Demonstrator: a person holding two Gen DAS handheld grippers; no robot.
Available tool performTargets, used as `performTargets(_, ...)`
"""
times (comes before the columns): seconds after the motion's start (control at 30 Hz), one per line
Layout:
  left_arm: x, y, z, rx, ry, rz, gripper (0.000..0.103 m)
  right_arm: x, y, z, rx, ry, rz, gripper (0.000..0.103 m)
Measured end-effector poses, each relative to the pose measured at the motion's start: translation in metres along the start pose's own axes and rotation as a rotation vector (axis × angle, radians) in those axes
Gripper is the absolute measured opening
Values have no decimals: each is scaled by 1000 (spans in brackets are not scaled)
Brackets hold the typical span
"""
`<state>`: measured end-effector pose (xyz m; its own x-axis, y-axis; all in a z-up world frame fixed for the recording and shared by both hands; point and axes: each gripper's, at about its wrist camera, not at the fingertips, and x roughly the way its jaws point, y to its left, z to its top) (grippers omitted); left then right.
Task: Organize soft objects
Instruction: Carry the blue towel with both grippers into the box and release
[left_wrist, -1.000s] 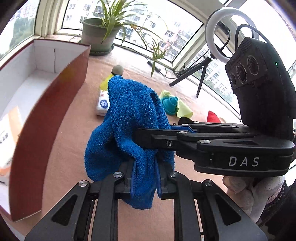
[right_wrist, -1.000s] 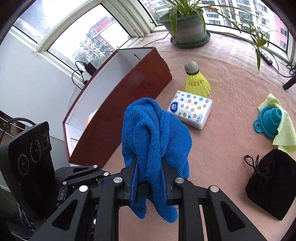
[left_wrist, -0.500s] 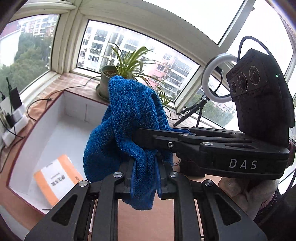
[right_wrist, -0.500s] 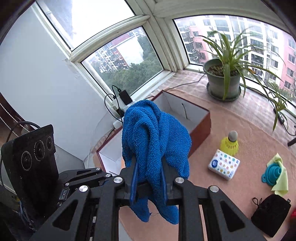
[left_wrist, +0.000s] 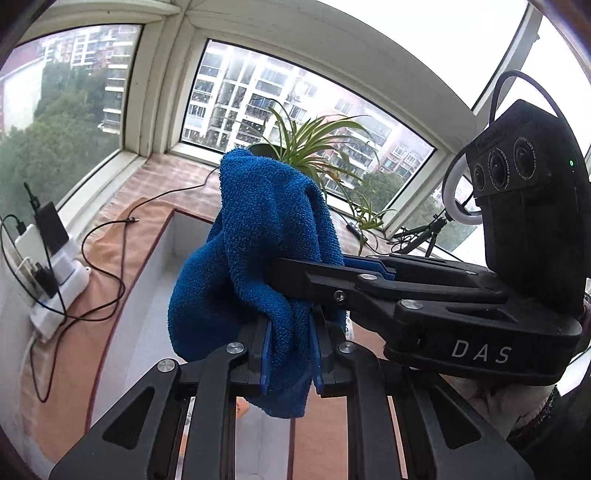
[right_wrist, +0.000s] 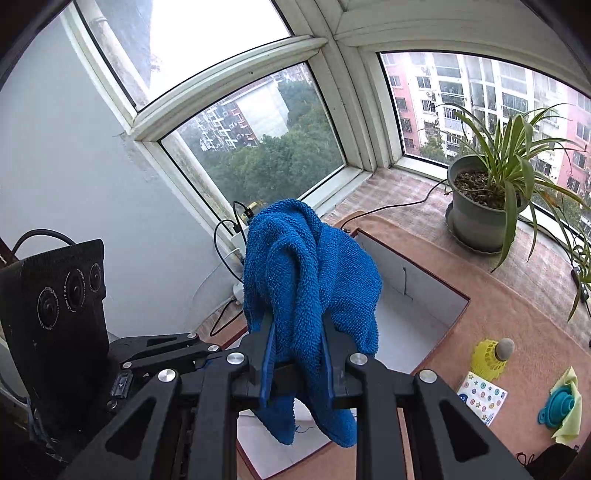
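Overhead, the blue towel (right_wrist: 308, 291) stands long-axis upright above the white-lined box (right_wrist: 417, 295), pinched by both left gripper (left_wrist: 290, 354) and right gripper (right_wrist: 297, 363) (its bottom hem probably hangs free).

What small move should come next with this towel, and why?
Probably lower it into the box. Both the left claw and right claw are shut on the towel, which hangs above the box's open white interior rather than in it.

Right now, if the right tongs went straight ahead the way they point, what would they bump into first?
Probably nothing solid soon. The right tongs hold the blue towel above the open box, aimed over its far wall toward the window; depth is unclear.
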<state>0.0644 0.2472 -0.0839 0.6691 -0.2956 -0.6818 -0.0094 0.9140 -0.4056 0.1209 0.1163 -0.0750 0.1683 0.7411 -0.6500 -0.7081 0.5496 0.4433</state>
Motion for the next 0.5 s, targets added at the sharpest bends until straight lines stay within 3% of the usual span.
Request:
performTargets(0.37, 68, 45, 13, -60, 139, -6, 15, 72, -48, 14, 88, 82, -48, 19)
performTargets(0.5, 85, 49, 13, -51, 193, 36, 20, 89, -66, 17, 137, 122, -63, 24)
